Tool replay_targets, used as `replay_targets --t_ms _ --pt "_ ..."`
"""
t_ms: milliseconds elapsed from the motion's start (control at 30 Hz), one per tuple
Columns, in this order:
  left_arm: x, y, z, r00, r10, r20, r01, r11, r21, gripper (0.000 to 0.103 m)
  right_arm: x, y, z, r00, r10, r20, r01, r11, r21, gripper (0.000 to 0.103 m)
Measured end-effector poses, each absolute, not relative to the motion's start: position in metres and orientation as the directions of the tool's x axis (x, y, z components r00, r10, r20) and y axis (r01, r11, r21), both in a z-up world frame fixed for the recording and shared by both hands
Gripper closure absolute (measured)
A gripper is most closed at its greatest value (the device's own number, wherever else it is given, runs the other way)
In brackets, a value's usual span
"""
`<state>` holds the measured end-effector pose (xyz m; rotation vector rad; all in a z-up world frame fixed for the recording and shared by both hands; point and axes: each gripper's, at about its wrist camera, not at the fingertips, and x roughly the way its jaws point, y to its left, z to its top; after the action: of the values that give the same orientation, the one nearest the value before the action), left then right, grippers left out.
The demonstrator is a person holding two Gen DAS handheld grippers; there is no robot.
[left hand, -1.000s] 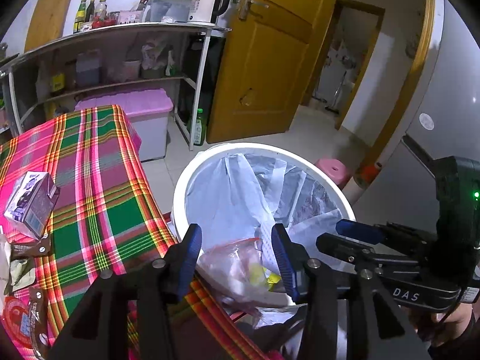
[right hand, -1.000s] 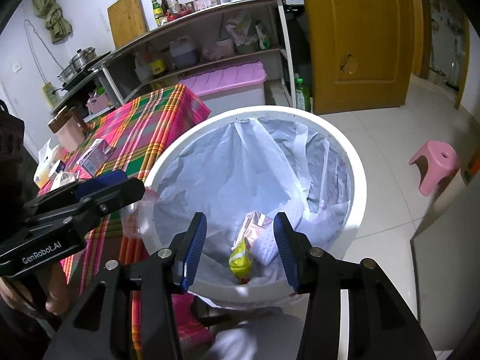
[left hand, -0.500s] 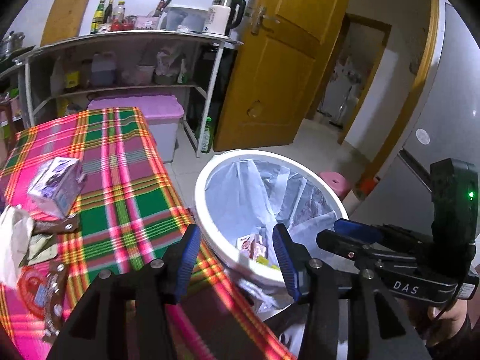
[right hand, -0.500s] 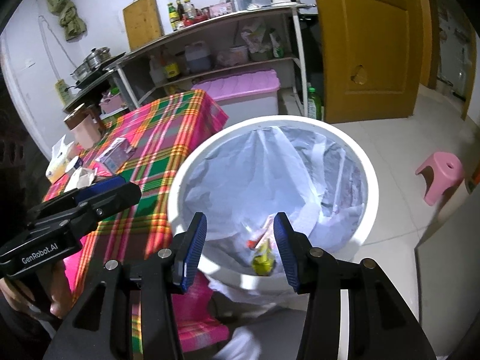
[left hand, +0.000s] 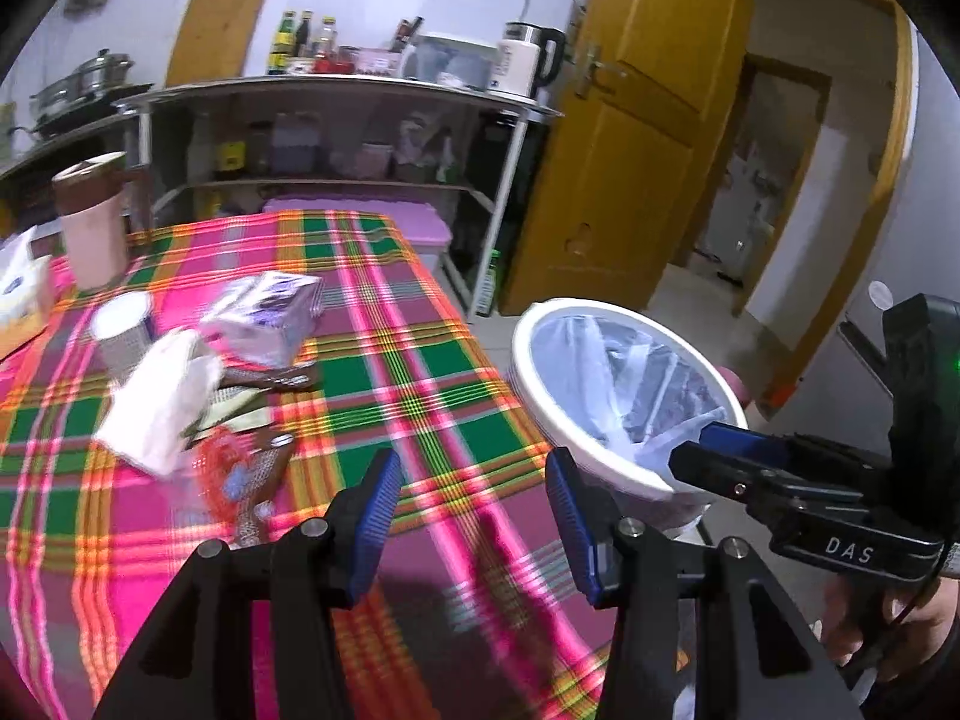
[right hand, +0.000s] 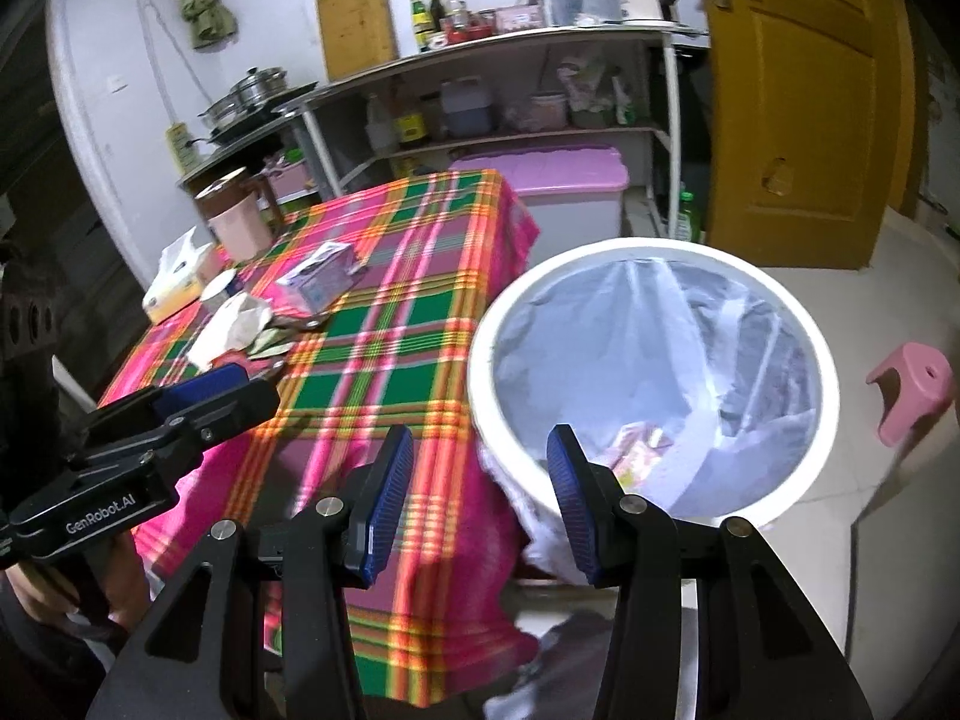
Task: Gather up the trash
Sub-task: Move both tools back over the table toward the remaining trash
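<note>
A white bin (right hand: 780,498) lined with a pale plastic bag stands on the floor beside the plaid table (right hand: 390,354); wrappers lie at its bottom. On the table lie a purple carton (left hand: 264,315), a crumpled white tissue (left hand: 156,402), dark wrappers (left hand: 264,384) and a red wrapper (left hand: 228,474). My left gripper (left hand: 471,516) hangs open and empty over the table's near right part. My right gripper (right hand: 480,498) is open and empty above the table corner and the bin's left rim (left hand: 540,396).
A pink cup with a brown lid (left hand: 93,222), a tissue box (right hand: 174,282) and a small can (left hand: 123,324) stand at the table's far left. Shelving (right hand: 510,114), a pink-lidded box (right hand: 558,186), a yellow door (right hand: 798,102) and a pink stool (right hand: 912,390) surround it.
Both grippers have swung left, away from over the bin toward the table. The plastic bag seen between the left fingers a second ago is gone; the trash pile has come into view.
</note>
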<state>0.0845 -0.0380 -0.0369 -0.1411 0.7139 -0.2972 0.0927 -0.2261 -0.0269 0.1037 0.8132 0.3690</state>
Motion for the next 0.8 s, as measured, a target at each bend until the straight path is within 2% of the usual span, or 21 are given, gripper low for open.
replay_targets --t_ms 500,800 --pt "0.056 0.049 -0.044 0.763 -0.141 -0.631 0.006 0.978 -0.21 0.053 0.089 -0.17 -0.03 0.565 0.436 -0.701 -0.39 0.889 0.239 0.055" --pt "0.069 0.068 -0.055 0.746 -0.131 -0.653 -0.03 0.973 -0.229 0.053 0.094 -0.143 -0.035 0.529 0.46 -0.713 -0.436 0.868 0.238 0.055"
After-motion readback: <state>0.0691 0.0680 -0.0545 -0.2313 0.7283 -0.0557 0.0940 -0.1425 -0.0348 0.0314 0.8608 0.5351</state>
